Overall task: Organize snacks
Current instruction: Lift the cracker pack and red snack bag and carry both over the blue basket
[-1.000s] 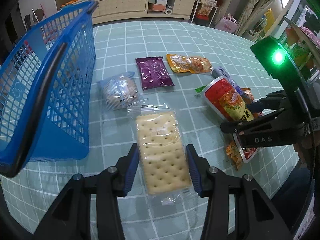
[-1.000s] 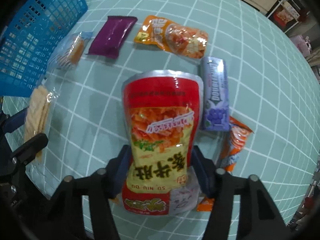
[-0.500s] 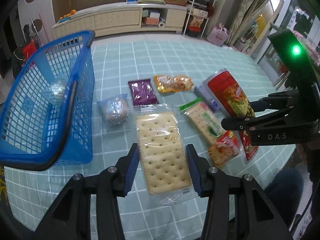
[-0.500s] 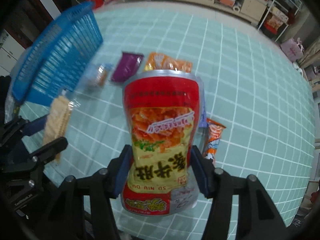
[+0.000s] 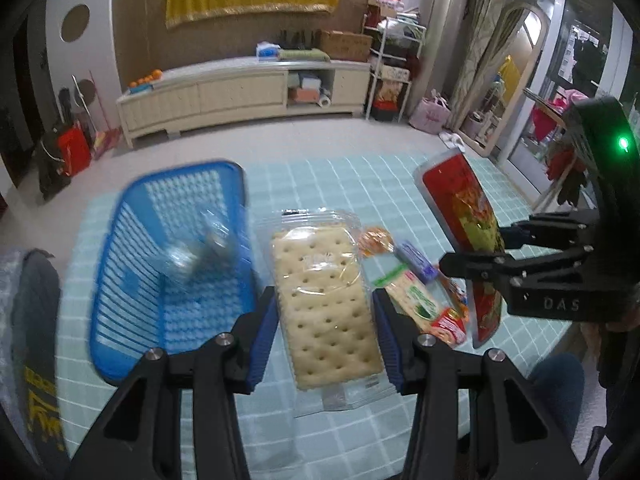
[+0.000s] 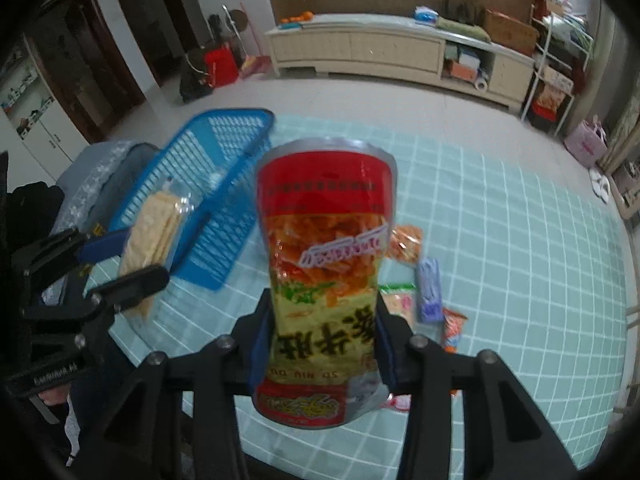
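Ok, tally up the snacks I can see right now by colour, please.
clear cracker pack: 1
red bag: 1
orange packets: 2
purple packet: 1
green-labelled pack: 1
clear-wrapped snack, blurred, in the basket: 1
Total: 7

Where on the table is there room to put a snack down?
The far side of the checked table, beyond the loose snacks, is bare. It is crowded near the purple packet and orange packet. The blue basket holds one clear-wrapped snack and has room left.
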`<state>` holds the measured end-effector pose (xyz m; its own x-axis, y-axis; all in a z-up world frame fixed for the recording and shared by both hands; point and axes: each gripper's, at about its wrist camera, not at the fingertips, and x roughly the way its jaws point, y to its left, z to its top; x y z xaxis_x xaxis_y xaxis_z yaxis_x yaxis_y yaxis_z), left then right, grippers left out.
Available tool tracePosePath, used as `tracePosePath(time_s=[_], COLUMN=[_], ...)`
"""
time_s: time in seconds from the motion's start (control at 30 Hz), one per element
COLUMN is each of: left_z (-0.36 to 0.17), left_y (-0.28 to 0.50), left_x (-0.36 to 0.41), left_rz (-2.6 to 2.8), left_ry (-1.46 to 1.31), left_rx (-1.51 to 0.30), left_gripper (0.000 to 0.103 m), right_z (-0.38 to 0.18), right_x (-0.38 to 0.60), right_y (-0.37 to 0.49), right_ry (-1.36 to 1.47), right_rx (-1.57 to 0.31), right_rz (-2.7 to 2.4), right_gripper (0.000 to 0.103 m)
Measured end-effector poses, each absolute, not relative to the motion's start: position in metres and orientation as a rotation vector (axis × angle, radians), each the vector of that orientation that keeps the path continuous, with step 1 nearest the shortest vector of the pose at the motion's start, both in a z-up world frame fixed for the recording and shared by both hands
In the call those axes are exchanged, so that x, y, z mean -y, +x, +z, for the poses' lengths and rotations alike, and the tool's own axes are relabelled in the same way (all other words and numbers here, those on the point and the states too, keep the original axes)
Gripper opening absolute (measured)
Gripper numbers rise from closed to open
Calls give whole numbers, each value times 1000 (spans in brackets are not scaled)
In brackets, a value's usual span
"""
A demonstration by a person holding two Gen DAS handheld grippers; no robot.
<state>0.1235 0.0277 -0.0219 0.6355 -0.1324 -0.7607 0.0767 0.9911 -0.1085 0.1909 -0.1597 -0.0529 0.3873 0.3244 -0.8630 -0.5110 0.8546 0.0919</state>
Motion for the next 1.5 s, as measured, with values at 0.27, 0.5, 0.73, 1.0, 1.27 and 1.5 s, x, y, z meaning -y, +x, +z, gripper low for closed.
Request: tracePosePath(time_s=[0.27,0.5,0.73,1.0,1.27,1.5], left_z=[4,12,4,-16,-26,-32], left_y=[125,128,140,143,161,172], left_x=[-79,-115,-145,-176,-194,-200], left_rz=[-57,-9,34,57,16,24], left_ry=[-50,-52,-58,-97,-121,-128], left_rx=[-836,-820,-829,-856,-869,-881], left_gripper=[44,44,44,44,44,44], right_z=[-31,-29,-35,-76,-83,-90], right_x=[115,61,20,-20,-52,-82], right_y=[197,213,232,251,264,277], right_ry=[-166,-189,-169,-142,-251,-529], right_rx=[-977,-996,-1028,-1132,-1117,-1097], right_rz=[582,644,678,673,640,715], right_gripper=[47,47,47,47,48,48])
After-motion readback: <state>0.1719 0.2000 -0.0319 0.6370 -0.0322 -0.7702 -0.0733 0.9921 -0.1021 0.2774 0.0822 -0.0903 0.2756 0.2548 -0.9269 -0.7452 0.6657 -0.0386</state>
